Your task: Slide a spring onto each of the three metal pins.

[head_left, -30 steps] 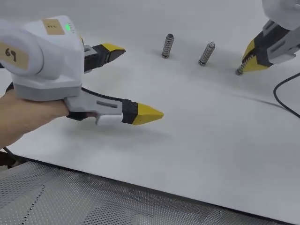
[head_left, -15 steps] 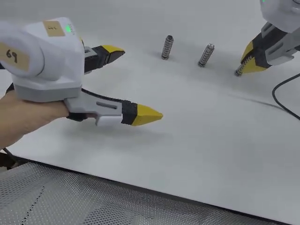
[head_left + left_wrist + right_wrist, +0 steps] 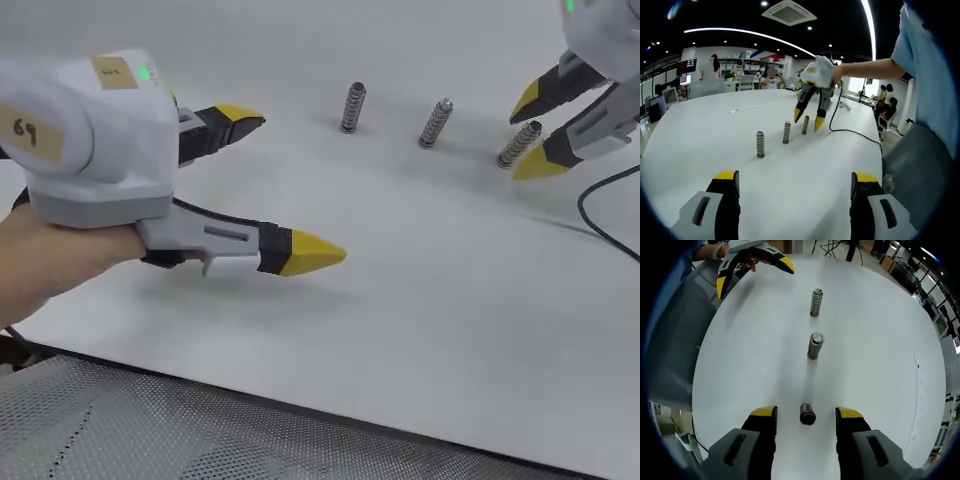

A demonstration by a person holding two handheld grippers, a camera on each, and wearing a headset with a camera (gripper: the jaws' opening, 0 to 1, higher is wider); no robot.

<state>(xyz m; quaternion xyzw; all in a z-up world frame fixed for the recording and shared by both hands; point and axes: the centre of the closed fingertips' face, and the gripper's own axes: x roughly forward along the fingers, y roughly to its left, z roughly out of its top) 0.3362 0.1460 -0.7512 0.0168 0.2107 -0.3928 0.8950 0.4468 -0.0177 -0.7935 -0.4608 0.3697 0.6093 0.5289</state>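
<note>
Three upright pins stand in a row on the white table (image 3: 420, 300), each with a coiled spring over it: the left spring (image 3: 351, 106), the middle spring (image 3: 434, 122) and the right spring (image 3: 518, 143). My right gripper (image 3: 532, 133) is open, its yellow tips either side of the right spring (image 3: 807, 415) without touching it. The middle spring (image 3: 815, 345) and the left spring (image 3: 815, 301) stand beyond. My left gripper (image 3: 285, 182) hangs open and empty at the near left, well short of the row (image 3: 786, 132).
A black cable (image 3: 600, 215) trails over the table at the right. The table's front edge runs along the bottom, with perforated metal (image 3: 150, 430) below it. People stand far behind the table (image 3: 715, 65).
My right gripper was shut on the right spring; it has opened and let go, and the spring stands on its pin. The left gripper has barely moved.
</note>
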